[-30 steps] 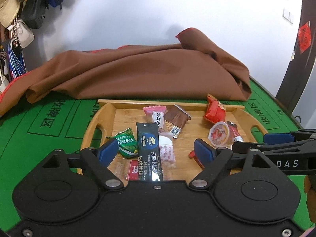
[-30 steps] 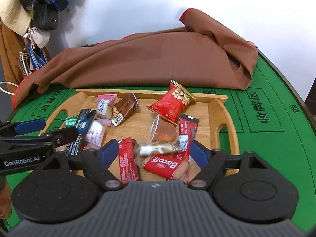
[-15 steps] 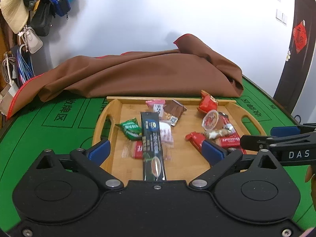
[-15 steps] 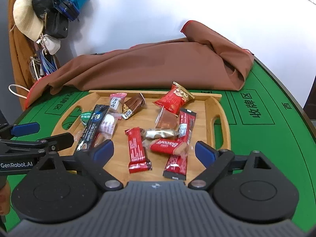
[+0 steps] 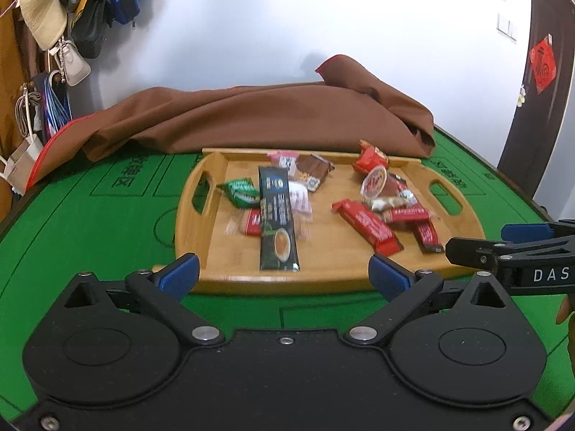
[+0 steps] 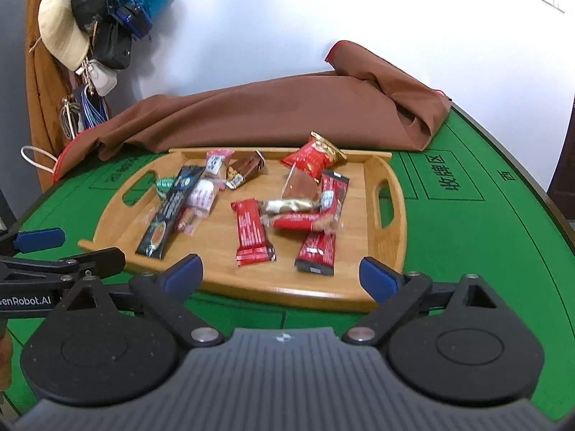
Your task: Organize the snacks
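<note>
Tray [image 5: 463, 237]: wooden, two handle slots, flat on the green table [image 5: 72, 215], just in front of a heaped brown cloth [image 5: 251, 118]. It works as the one place that keeps the snacks together.
Snacks: all the ones I can see lie inside the tray, none on the felt. They sit in two loose heaps rather than rows.
Left heap: a long black sachet [image 5: 276, 215] lies across a pink-white packet [image 5: 300, 199] and a red-labelled clear wrapper [image 5: 248, 221]; a green pack [image 5: 239, 192] sits beside it, a pink sweet [image 5: 285, 160] and a brown bar [image 5: 312, 170] behind.
Right heap: a red bar [image 6: 251, 231] lies alone toward the middle; a second red bar [image 6: 323, 230] sits under a foil sweet [image 6: 287, 205] and a Biscoff pack [image 6: 302, 221]; a jelly cup [image 6: 300, 183] and a red bag [image 6: 311, 158] behind.
Left gripper [image 5: 284, 273]: fingers spread wide, holding nothing, held short of the tray's near rim.
Right gripper [image 6: 282, 274]: likewise wide and empty, just short of the rim, level with the other.
Why so: both tools stand clear of the tray, so neither is committed to any packet.
Stage: this fits snacks gathered and the job wound up, or a jumble yet to be sorted by kind; I cannot tell which.
</note>
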`<state>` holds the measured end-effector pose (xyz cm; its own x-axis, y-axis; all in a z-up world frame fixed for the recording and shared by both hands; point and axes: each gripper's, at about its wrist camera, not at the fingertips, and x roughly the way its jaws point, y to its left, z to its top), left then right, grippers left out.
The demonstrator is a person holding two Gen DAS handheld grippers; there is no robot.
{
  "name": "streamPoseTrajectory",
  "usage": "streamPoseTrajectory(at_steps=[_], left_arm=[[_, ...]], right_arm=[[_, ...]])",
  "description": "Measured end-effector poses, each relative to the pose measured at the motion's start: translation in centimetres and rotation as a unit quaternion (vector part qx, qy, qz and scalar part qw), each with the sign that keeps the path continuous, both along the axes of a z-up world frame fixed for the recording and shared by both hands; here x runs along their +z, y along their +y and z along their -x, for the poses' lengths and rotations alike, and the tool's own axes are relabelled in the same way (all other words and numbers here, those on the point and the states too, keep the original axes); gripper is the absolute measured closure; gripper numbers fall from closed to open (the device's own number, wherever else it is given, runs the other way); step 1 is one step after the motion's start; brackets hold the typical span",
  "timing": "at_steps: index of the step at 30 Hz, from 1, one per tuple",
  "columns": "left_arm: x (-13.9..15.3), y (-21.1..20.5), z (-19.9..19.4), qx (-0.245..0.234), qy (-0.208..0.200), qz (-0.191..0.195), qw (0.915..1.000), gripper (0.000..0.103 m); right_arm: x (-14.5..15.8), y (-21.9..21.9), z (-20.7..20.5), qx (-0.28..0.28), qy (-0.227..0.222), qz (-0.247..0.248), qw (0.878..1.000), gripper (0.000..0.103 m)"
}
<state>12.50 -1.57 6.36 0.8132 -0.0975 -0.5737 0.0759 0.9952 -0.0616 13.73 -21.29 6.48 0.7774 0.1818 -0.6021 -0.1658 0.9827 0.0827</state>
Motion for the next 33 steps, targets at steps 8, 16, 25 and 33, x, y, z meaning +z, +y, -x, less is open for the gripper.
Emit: streamPoseTrajectory(at_steps=[8,16,25,33], left_arm=[[-3.5,-0.5,1.3,0.01,0.028,-0.011,0.9995,0.002],[-6.1,-0.1,0.8,0.026,0.071,-0.001,0.9971,0.001],[-6.3,-0.6,0.5,0.027,0.08,-0.028,0.996,0.0],[-6.4,-0.9,0.5,0.026,0.082,-0.035,0.9957,0.0]], right_arm=[[-3.0,0.6,1.4,-0.008,0.007,0.03,0.999,0.003],[-6.0,0.6,1.4,-0.018,0.039,0.045,0.998,0.002],[-6.5,0.8,1.3,-0.02,0.054,0.055,0.997,0.0],[-6.5,0.7,1.3,-0.019,0.055,0.055,0.997,0.0]])
